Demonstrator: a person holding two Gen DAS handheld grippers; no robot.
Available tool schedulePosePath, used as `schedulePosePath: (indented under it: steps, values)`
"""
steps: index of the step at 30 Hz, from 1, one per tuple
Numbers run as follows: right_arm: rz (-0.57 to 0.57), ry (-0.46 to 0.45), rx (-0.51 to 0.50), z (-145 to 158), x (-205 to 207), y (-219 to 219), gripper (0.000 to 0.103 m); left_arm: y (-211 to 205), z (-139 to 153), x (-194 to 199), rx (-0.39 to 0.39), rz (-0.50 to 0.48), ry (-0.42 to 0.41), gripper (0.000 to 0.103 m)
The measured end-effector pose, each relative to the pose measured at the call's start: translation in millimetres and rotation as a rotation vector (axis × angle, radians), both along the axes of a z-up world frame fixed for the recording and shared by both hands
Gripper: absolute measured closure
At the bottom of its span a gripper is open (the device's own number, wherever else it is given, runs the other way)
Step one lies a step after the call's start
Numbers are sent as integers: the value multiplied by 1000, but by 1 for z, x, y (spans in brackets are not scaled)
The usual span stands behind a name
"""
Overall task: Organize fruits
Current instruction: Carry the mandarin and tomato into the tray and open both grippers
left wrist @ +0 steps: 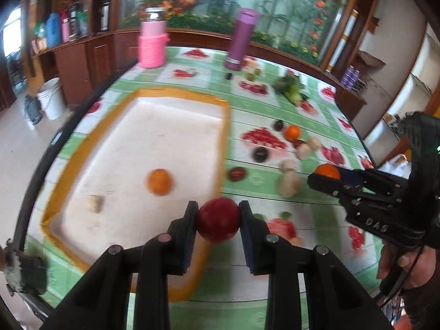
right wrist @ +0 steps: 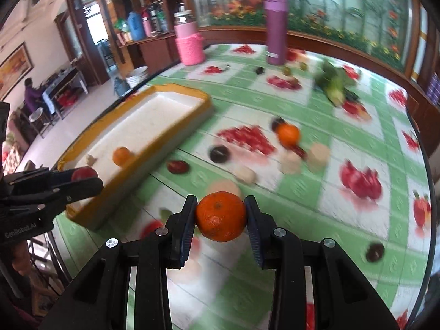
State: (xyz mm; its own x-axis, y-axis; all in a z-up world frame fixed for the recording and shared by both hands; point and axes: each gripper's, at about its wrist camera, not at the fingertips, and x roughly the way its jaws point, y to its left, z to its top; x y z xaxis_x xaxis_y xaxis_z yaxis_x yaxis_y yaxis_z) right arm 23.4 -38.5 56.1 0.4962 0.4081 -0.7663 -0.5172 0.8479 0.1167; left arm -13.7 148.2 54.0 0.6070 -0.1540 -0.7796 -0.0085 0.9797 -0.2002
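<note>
Fruit is in transit on both sides: the left tool [left wrist: 218, 220] pinches a red plum-like fruit [left wrist: 218, 219] between its pads, held over the near corner of the orange-rimmed tray [left wrist: 224, 126], and the right tool [right wrist: 220, 216] pinches a tangerine [right wrist: 220, 216] above the surface [right wrist: 302, 198], to the right of that tray and not yet over it.

Judging by what lies where, the job is early. Inside the tray sit only one tangerine [left wrist: 159, 181] and a pale chunk [left wrist: 95, 204] whose kind I cannot tell through the blur. Once the two carried pieces go in, much is still left outside: another tangerine [right wrist: 288, 135], three dark round fruits [right wrist: 219, 154] near the tray's long side, a further dark one [right wrist: 374, 250] off to the right, and several pale, mushroom-like pieces [right wrist: 291, 162] which may or may not count as fruit.

Farther out stand a pink bottle in a knitted sleeve [left wrist: 153, 41] and a purple flask [left wrist: 242, 40] at the far edge, with leafy greens [right wrist: 334, 85] beside them; all are well apart from the tray. Nothing blocks the drop itself. The likeliest snag is the two tools arriving over the same corner together, and the printed fruit on the green cloth could be mistaken for real pieces.
</note>
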Motion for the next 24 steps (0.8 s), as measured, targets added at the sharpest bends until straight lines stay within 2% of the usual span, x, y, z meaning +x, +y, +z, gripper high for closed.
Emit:
schedulePosePath:
  steps: [6, 12, 18, 24]
  values:
    - [101, -20, 12, 9, 25, 78, 69, 62, -11, 10, 50, 126, 11, 71]
    - [125, 21, -28, -11, 58, 138, 69, 97, -29, 39, 48, 189, 40, 71]
    - [134, 53, -109, -36, 74, 161, 69, 111, -42, 58, 50, 189, 78, 71]
    - [149, 56, -148, -49, 77, 168, 69, 112, -52, 67, 64, 165, 105, 71]
